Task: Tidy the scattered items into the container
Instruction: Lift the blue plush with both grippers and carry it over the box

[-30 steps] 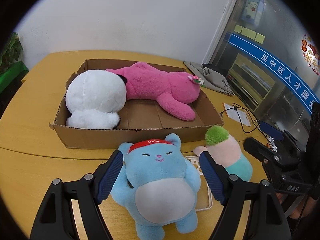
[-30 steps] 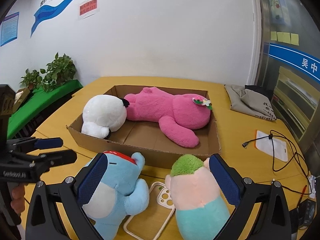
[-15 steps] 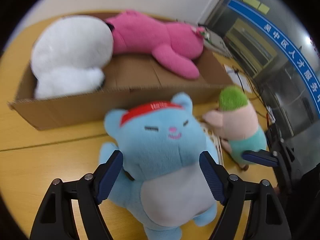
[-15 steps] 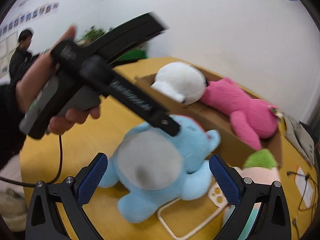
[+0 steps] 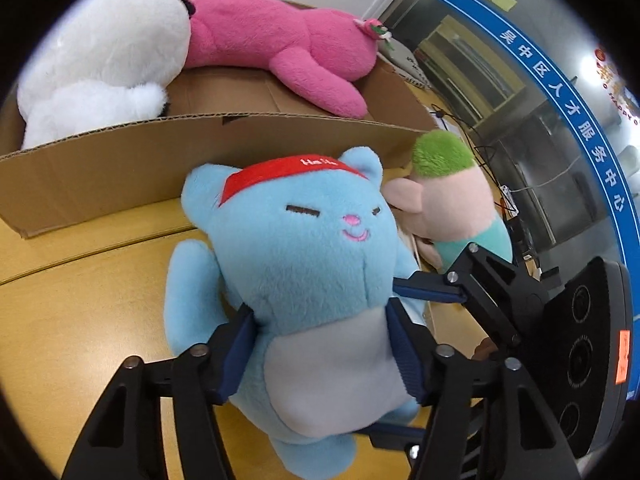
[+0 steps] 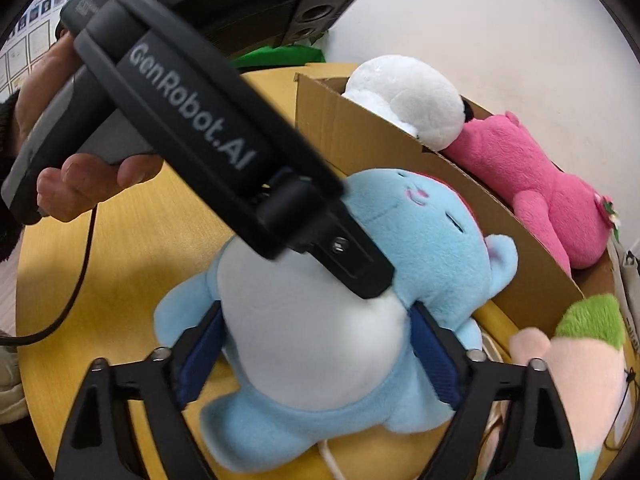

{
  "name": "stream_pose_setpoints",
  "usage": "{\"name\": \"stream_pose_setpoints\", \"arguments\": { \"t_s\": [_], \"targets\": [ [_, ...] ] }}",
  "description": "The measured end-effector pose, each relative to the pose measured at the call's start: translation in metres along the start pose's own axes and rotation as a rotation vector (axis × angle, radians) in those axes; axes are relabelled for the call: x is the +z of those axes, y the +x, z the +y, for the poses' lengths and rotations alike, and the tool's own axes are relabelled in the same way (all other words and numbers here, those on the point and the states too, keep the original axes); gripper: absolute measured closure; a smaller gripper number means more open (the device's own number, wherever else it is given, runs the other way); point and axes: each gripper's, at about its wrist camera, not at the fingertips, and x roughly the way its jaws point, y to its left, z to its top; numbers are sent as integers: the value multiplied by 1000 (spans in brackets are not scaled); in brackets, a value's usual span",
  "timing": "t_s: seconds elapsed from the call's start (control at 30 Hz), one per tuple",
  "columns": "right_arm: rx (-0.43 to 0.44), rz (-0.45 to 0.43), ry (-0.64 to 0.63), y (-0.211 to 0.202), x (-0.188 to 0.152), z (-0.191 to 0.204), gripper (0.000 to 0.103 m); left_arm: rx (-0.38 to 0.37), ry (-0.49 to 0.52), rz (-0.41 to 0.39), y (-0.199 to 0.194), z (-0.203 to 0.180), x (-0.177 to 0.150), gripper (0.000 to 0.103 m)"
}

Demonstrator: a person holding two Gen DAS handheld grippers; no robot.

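Blue plush (image 5: 304, 264): on the table (image 5: 80, 312), near the cardboard box (image 5: 120, 168). Left gripper (image 5: 320, 356) and right gripper (image 6: 316, 356): jaws closing, pads pressing its belly sides.

A yellow wooden table (image 5: 80, 304), with a seam running across its top, carries everything. On it rest a shallow cardboard box (image 5: 120, 176), a blue plush bear (image 5: 304, 264) lying just in front of the box's near wall, and a pink plush with green hair (image 5: 452, 192) beside the bear. A white phone case (image 6: 332, 460) lies flat on the table, partly under the bear.
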Motion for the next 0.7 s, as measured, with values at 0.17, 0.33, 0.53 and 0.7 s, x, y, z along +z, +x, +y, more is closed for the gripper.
{"name": "stream_pose_setpoints", "arguments": {
  "t_s": [0.17,0.33,0.53,0.7],
  "targets": [
    [2,-98,22,-22,-14,7,28,11,15,-46,-14,-14,-8,48],
    [-50,-192,-8,-54,6,7,29,-7,49,-170,-55,-34,9,49],
    [-172,-338,-128,-113,63,-20,29,-15,148,-386,-129,-68,66,48],
    [-250,-406,-269,-133,120,-67,28,3,189,-483,-159,-71,132,48]
  ]
}}
